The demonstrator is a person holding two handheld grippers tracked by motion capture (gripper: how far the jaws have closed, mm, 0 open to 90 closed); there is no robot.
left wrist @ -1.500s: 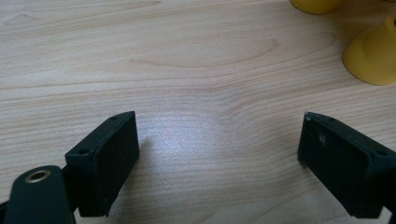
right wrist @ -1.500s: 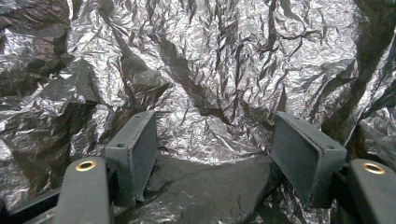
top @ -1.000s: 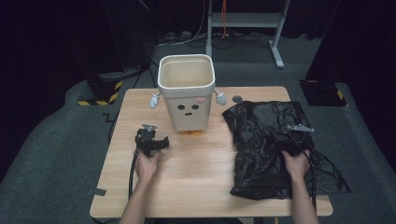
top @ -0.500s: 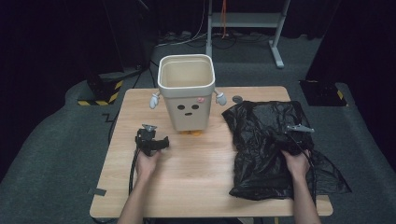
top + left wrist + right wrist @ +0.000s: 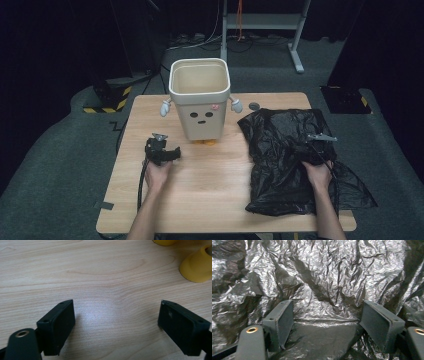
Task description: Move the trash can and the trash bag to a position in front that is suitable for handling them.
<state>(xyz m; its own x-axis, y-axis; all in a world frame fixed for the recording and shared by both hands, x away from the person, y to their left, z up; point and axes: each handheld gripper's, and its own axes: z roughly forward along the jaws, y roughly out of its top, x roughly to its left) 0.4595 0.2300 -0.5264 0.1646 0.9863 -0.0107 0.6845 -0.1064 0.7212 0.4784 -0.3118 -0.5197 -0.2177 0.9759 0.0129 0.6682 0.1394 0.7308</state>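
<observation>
A cream bin [image 5: 200, 100] with a drawn face, small grey arms and yellow feet [image 5: 197, 267] stands upright at the back middle of the wooden table [image 5: 210, 200]. A crumpled black plastic bag [image 5: 280, 165] lies spread over the table's right side. My left gripper [image 5: 165, 149] rests low on the bare wood in front of the bin and to its left, open with nothing between its fingers [image 5: 58, 325]. My right gripper [image 5: 311, 152] sits over the bag [image 5: 322, 280]. Its jaws have just been opening and stand wide; the film lies between them, unpinched.
A small dark disc [image 5: 254, 105] lies on the table behind the bin, near the bag's far corner. Grey carpet surrounds the table. On the floor are a metal stand [image 5: 260, 20] at the back, a yellow-and-black striped base [image 5: 107, 102] at the left, and a dark mat [image 5: 345, 97] at the right.
</observation>
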